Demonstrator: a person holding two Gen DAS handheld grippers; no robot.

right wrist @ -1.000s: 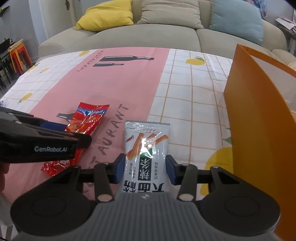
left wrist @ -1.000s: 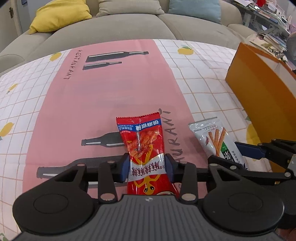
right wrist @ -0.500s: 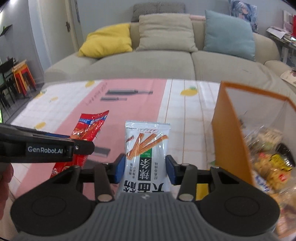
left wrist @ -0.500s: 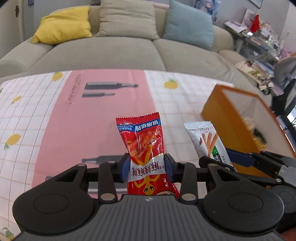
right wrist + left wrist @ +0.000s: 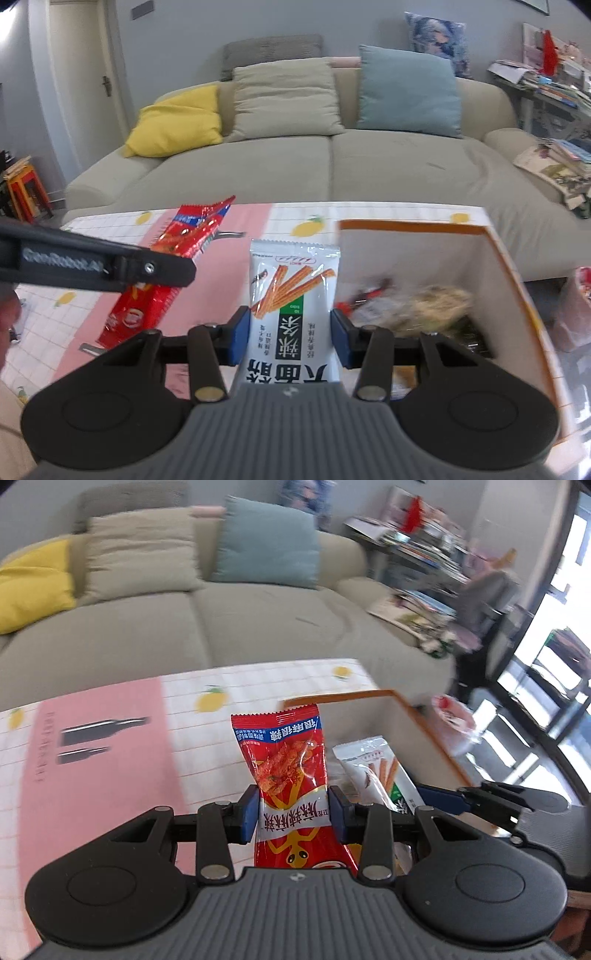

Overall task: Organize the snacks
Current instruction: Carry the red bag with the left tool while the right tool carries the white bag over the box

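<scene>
My left gripper (image 5: 291,814) is shut on a red snack packet (image 5: 288,771) and holds it in the air above the table. My right gripper (image 5: 291,341) is shut on a white snack packet with orange sticks printed on it (image 5: 293,295), lifted beside the orange box (image 5: 517,266). The box is open at the top and holds several snack packets (image 5: 417,306). In the left wrist view the white packet (image 5: 376,768) and the right gripper (image 5: 491,805) show to the right, over the box rim (image 5: 354,696). In the right wrist view the red packet (image 5: 173,273) and the left gripper (image 5: 110,264) show to the left.
The table wears a pink and white checked cloth (image 5: 110,760) with lemon and bottle prints. A beige sofa (image 5: 332,162) with yellow, beige and blue cushions stands behind it. Cluttered shelves (image 5: 424,535) are at the right, with a pink bag (image 5: 576,306) beside the box.
Both grippers have risen with their packets and swung right, toward the orange box. The box's inside now shows in the right wrist view.
</scene>
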